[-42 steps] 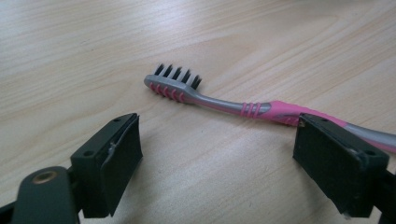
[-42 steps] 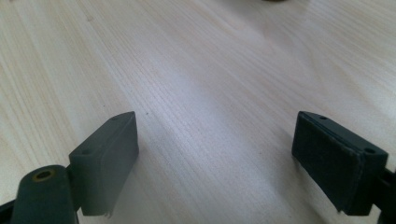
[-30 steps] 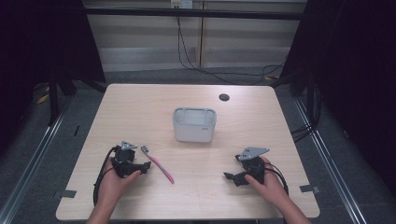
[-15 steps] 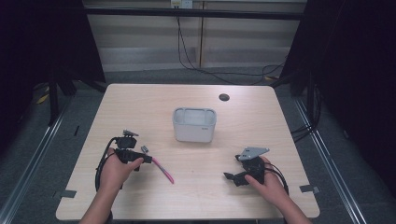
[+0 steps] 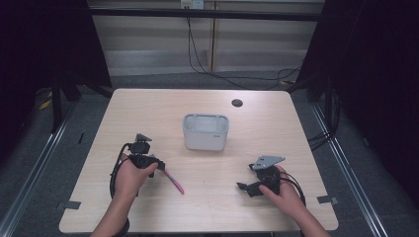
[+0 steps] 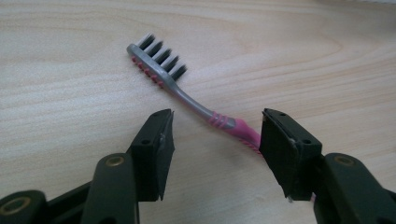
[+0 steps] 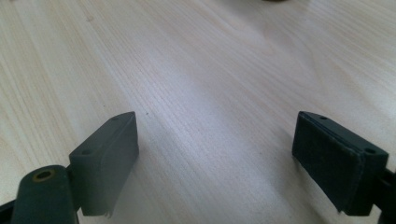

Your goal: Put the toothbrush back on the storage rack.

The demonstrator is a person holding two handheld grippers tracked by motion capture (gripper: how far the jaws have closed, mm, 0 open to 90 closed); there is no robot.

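Note:
A toothbrush (image 6: 187, 95) with a grey neck, dark bristles and a pink handle lies flat on the wooden table (image 5: 148, 113). My left gripper (image 6: 215, 128) is open just above it, jaws on either side of the neck, and the right-hand jaw hides part of the pink handle. From above, the left gripper (image 5: 157, 166) covers the brush head, so just the pink handle of the toothbrush (image 5: 174, 182) sticks out toward the near right. My right gripper (image 5: 243, 187) rests low over bare table at the near right; its own view shows this gripper (image 7: 215, 135) wide open and holding nothing.
A white rectangular bin (image 5: 206, 117) stands at the table's middle, beyond both grippers. A small black round cap (image 5: 237, 102) sits at the far right of the tabletop. Cables trail from each gripper toward the near edge.
My left gripper has moved forward and slightly right, coming over the head end of the toothbrush. The toothbrush and the right gripper have stayed put.

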